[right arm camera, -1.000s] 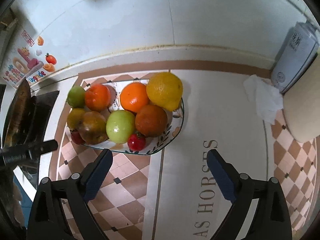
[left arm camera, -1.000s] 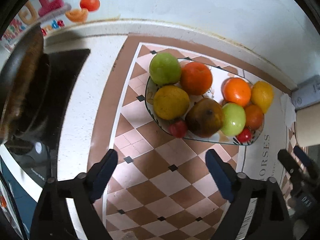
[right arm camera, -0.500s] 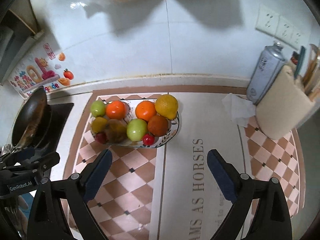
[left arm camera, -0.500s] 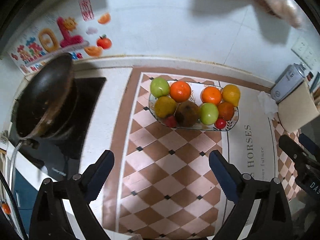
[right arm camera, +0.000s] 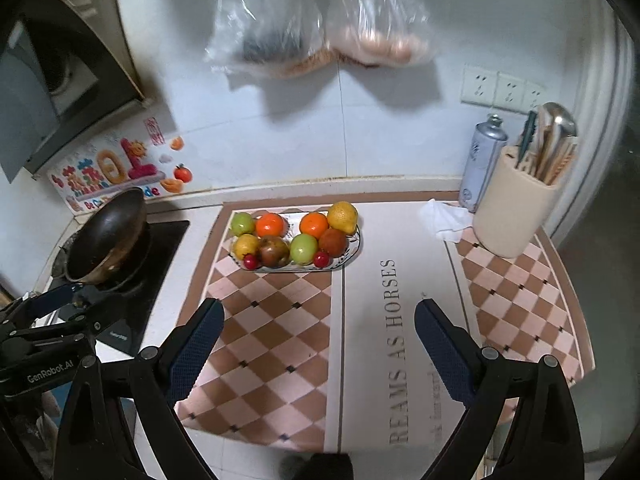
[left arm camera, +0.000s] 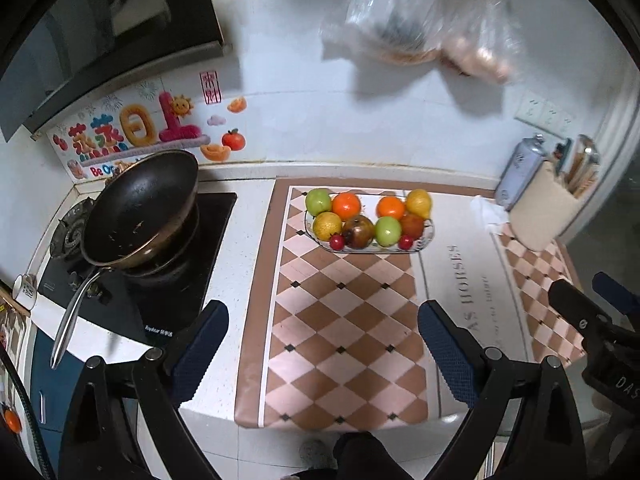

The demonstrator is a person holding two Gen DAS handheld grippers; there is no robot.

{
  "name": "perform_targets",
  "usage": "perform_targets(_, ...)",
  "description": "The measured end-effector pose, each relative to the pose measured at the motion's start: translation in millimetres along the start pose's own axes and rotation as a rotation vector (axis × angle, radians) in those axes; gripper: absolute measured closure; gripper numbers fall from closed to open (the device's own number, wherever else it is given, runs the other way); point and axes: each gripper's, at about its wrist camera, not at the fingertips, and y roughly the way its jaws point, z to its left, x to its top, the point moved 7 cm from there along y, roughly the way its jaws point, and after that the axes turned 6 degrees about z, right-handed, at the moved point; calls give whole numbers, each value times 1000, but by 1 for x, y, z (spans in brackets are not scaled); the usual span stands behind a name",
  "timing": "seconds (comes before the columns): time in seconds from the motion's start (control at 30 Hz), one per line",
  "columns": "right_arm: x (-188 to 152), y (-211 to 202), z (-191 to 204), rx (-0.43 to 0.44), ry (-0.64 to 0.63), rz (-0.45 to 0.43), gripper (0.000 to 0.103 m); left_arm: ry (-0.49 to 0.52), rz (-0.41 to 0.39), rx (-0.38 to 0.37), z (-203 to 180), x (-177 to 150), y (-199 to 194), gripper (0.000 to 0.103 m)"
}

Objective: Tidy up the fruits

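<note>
A patterned oblong plate [left arm camera: 427, 236] [right arm camera: 352, 254] sits on the checked mat at the back of the counter. It holds several fruits in two rows: green apples, oranges, a lemon [left arm camera: 418, 202] [right arm camera: 342, 216], a brownish fruit [left arm camera: 358, 231] [right arm camera: 273, 250] and small red fruits. My left gripper [left arm camera: 323, 340] is open and empty, high above the mat's near half, well short of the plate. My right gripper [right arm camera: 316, 332] is open and empty, also well back from the plate. Each gripper shows at the other view's edge.
A black frying pan [left arm camera: 140, 208] [right arm camera: 106, 236] sits on the stove at left. A beige utensil holder [right arm camera: 516, 216] [left arm camera: 542, 210], a grey can [right arm camera: 482, 162] and a crumpled tissue [right arm camera: 444, 220] stand at the back right. Plastic bags [right arm camera: 320, 24] hang on the wall above.
Both grippers have pulled up and back from the plate, so the fruit looks much smaller and the whole counter and wall show. Both stay open and empty.
</note>
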Motion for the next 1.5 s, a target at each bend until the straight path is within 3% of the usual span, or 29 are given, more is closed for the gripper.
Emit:
perform_targets(0.33,-45,-94,24,10,-1,-65,2,18,-83,-5,10,-35,-77,6)
perform_targets(0.67,-47,-141,30,30,-31,-113,2,-2,-141,34,10,-45,-112,6)
perform_targets(1.13,-36,-126,13,40,-50,-102,2,-38,-118,66,-2,-42,-93,0)
perform_targets(1.5,-4,-69,-3,37,-33,-59,2,-64,-73,112,0,-15,-43,0)
